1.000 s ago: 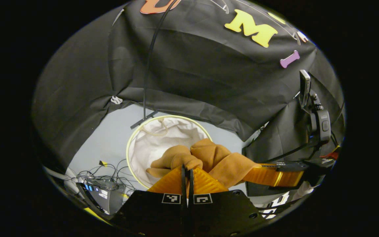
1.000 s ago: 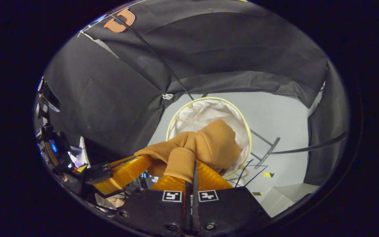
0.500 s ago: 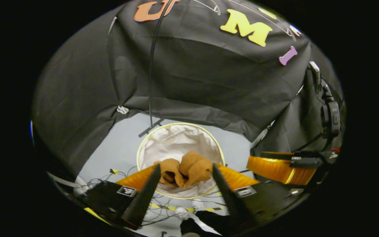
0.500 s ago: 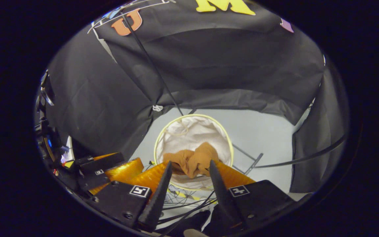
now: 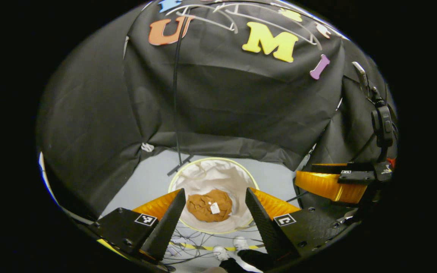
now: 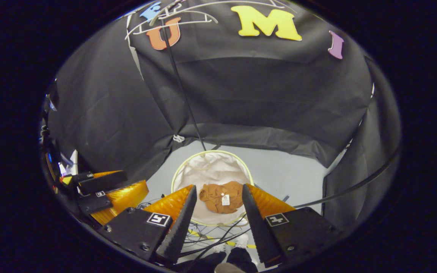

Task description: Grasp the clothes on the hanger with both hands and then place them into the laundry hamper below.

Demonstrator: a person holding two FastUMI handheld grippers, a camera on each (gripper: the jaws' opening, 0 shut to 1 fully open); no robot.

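Grey floor (image 5: 146, 182) | clothes (image 5: 209, 205) inside hamper (image 5: 188, 178) rim | both grippers spread above

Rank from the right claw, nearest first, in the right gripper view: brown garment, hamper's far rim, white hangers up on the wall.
1. Brown garment, crumpled inside the hamper, seen between the open right claw fingers.
2. Hamper's far rim, beyond the garment, by the pole's foot.
3. White hangers, high against the booth wall, farthest.
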